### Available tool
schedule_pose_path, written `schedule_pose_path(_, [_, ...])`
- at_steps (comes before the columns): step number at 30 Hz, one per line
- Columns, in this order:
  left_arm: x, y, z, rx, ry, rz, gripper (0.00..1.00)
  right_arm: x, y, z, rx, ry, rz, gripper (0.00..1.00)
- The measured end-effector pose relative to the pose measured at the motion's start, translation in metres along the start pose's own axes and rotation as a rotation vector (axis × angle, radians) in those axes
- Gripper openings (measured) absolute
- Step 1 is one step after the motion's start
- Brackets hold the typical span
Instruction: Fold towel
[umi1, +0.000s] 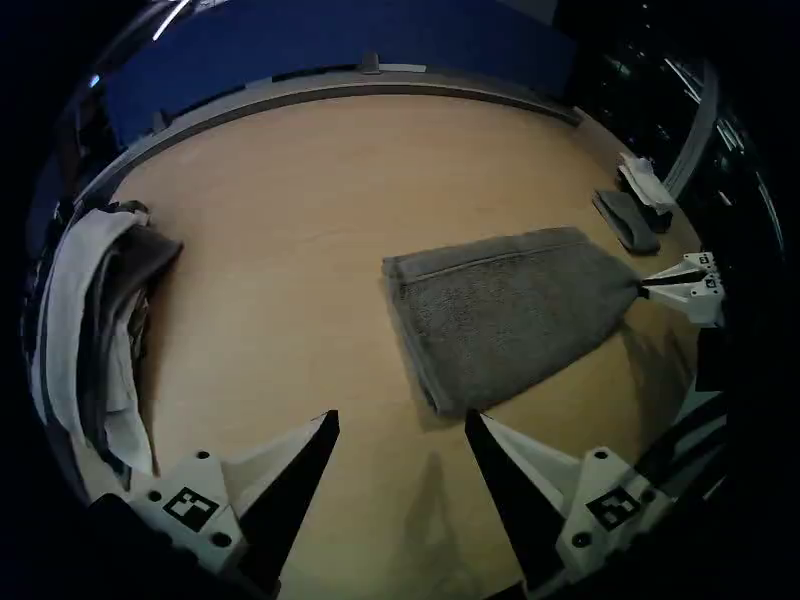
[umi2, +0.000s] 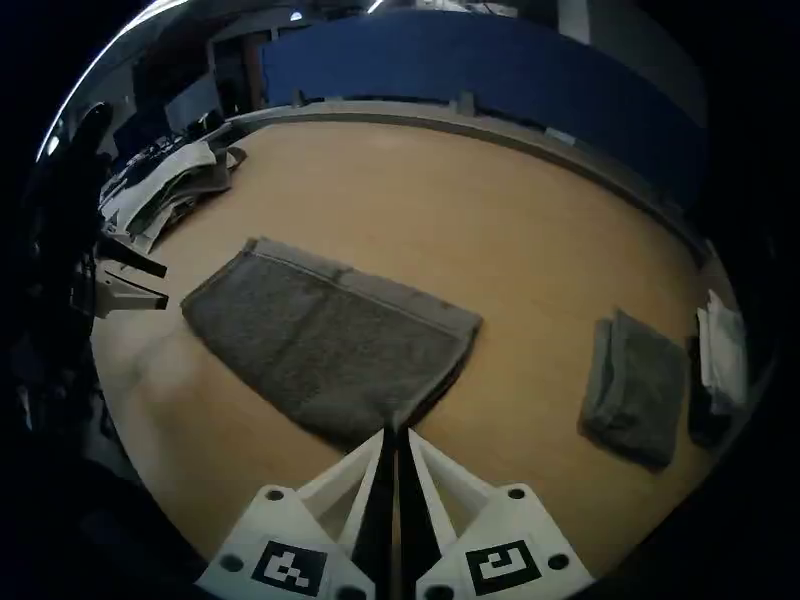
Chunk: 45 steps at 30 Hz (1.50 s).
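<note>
Towel (umi1: 510, 310), grey and folded in the middle of the worktop (umi1: 300, 200), looks soft, limp and light, so corners are the likeliest holds: the right claw (umi2: 396, 440) pinches one corner, the left claw (umi1: 401, 415) hangs wide open near the opposite end
</note>
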<state>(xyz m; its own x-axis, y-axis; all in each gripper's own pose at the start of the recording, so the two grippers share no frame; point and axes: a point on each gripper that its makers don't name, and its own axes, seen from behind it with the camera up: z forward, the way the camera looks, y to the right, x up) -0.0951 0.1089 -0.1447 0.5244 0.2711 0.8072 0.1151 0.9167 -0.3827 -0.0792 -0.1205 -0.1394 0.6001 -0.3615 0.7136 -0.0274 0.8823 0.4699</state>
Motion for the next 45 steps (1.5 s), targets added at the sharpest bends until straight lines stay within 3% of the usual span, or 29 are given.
schedule_pose_path(12, [-0.009,-0.017,-0.011,0.026,0.005,-0.014,0.94,0.042,-0.014,-0.009,0.014,0.059,-0.048,0.02])
schedule_pose_path(23, [-0.014,-0.03,-0.019,0.04,0.019,-0.04,0.94,0.078,-0.04,-0.005,0.049,0.093,-0.116,0.02])
schedule_pose_path(45, [-0.025,-0.054,-0.03,0.049,0.042,-0.1,0.94,0.136,-0.127,0.026,0.177,0.119,-0.249,0.02])
